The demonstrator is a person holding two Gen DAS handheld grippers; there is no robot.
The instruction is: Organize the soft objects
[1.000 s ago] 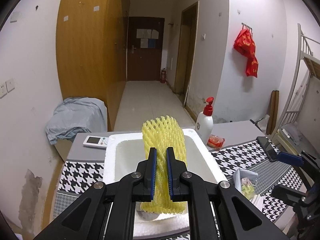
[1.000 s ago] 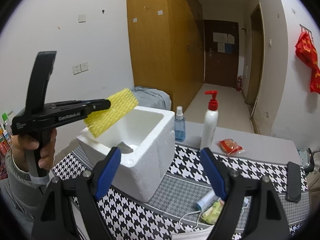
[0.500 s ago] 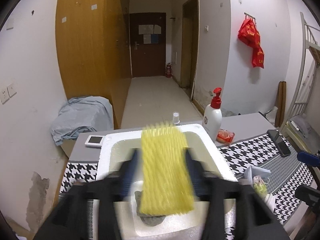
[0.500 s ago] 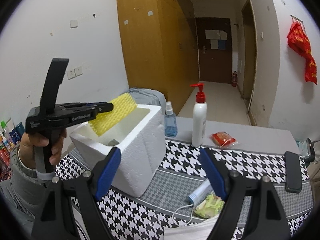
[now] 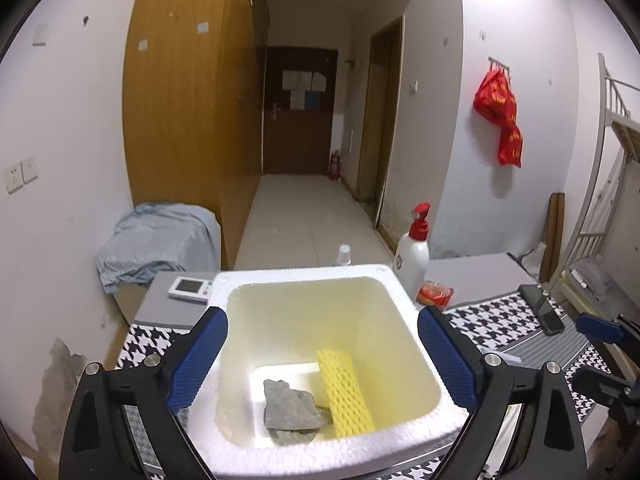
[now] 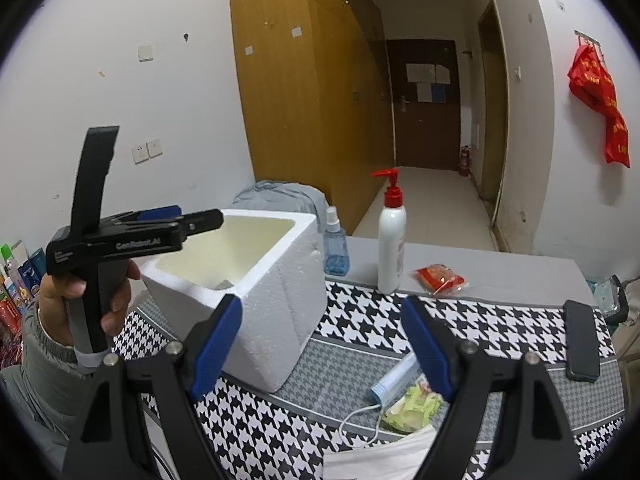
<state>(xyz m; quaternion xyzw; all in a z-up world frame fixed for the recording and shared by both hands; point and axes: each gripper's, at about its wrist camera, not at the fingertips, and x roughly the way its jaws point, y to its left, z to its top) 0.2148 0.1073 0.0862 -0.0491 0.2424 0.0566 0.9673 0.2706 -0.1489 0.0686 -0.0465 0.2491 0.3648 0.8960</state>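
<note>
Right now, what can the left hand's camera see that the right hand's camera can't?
Only the left wrist view looks down into the foam box: the yellow foam net and a grey cloth lie on its bottom. Only the right wrist view shows the hand holding the left gripper, plus a face mask on the table. Both show the box and the lotion bottle.

White foam box (image 5: 308, 280): grainy, matt polystyrene, beaded rim. Yellow foam net sleeve (image 5: 346, 392): soft, ribbed mesh. Grey felt-like scrap (image 5: 290, 404): fuzzy, dull. Black-and-white houndstooth tablecloth (image 6: 500, 324): woven fabric, matt. White pump bottle with red top (image 6: 392, 240): smooth, glossy plastic. Black gripper frames: matt plastic, silver metal bolts; blue finger pads (image 5: 448, 356): dimpled rubbery texture. Wooden wardrobe (image 5: 192, 120): satin veneer.
</note>
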